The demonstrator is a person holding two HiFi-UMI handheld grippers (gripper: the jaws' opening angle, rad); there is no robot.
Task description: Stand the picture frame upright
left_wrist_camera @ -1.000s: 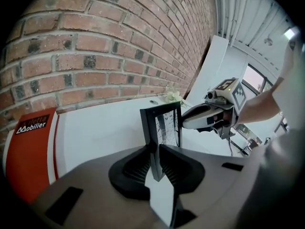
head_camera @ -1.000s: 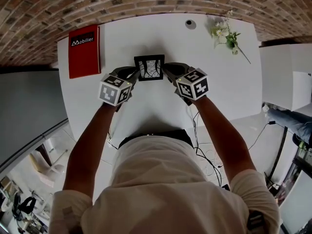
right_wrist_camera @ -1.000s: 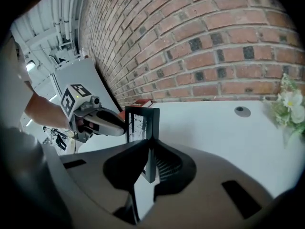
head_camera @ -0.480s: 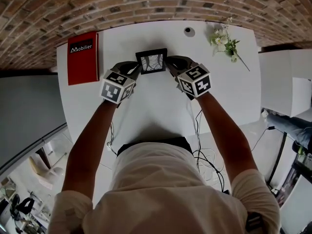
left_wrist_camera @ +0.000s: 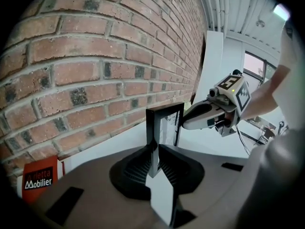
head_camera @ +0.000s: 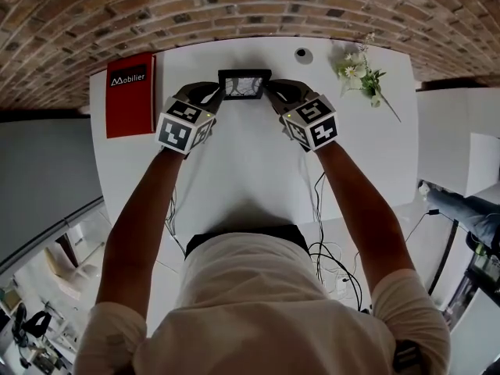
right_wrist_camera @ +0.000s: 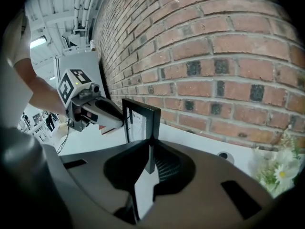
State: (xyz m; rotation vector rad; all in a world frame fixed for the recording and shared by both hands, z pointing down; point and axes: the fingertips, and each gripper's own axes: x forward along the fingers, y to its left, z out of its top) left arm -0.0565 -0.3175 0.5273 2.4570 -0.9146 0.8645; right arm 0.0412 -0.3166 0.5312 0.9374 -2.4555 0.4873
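Note:
The black picture frame [head_camera: 244,84] is held off the white table [head_camera: 234,170] near its far edge, almost upright, its glass facing me. My left gripper [head_camera: 218,94] is shut on the frame's left edge, and its jaws have just been closing a little on it. My right gripper [head_camera: 271,91] is shut on the right edge. In the left gripper view the frame [left_wrist_camera: 162,123] stands on edge between the left gripper's jaws [left_wrist_camera: 153,159], with the right gripper [left_wrist_camera: 183,123] beyond. The right gripper view shows the frame [right_wrist_camera: 142,118] clamped by the right gripper [right_wrist_camera: 150,157].
A red book [head_camera: 130,94] lies at the table's far left. A sprig of white flowers [head_camera: 361,67] lies at the far right, next to a round cable hole [head_camera: 303,54]. The brick wall [head_camera: 234,6] runs just behind the table. Cables [head_camera: 328,248] hang at the near edge.
Both grippers have carried the frame away from me toward the brick wall and a little up. It has tipped from a leaning pose to nearly upright.

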